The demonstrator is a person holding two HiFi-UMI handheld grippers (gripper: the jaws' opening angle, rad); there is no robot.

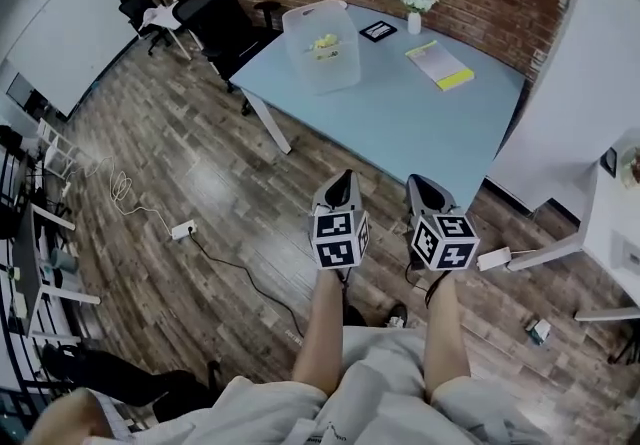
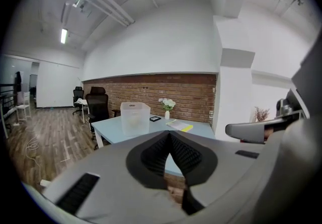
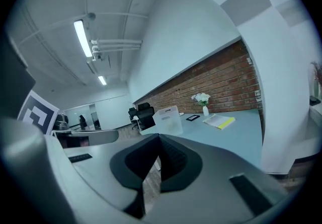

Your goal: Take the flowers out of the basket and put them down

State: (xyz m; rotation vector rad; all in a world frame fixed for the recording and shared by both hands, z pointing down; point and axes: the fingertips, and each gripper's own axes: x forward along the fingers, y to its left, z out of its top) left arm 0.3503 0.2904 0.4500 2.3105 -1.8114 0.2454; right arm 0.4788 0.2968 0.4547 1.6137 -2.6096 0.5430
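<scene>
I have both tongs low over the floor, well short of the desk [image 1: 400, 128]. The left tongs [image 1: 344, 181] are pressed together on nothing, and the right tongs [image 1: 424, 183] are likewise closed and empty.

The flowers [image 1: 324, 42] sit in the upright basket [image 1: 340, 73] at the far left of the desk, well apart from both tongs and ahead of them. From the head view they are only a yellow patch through the cloudy wall, so I cannot tell which way their stems run.

The left gripper view shows its closed tips [image 2: 168, 135] aimed just right of the basket [image 2: 135, 117], with the flowers inside barely visible. The right gripper view has its tips [image 3: 157, 138] below the basket [image 3: 168, 120], with a vase [image 3: 205, 110] and a notebook [image 3: 219, 121] to the right.
</scene>
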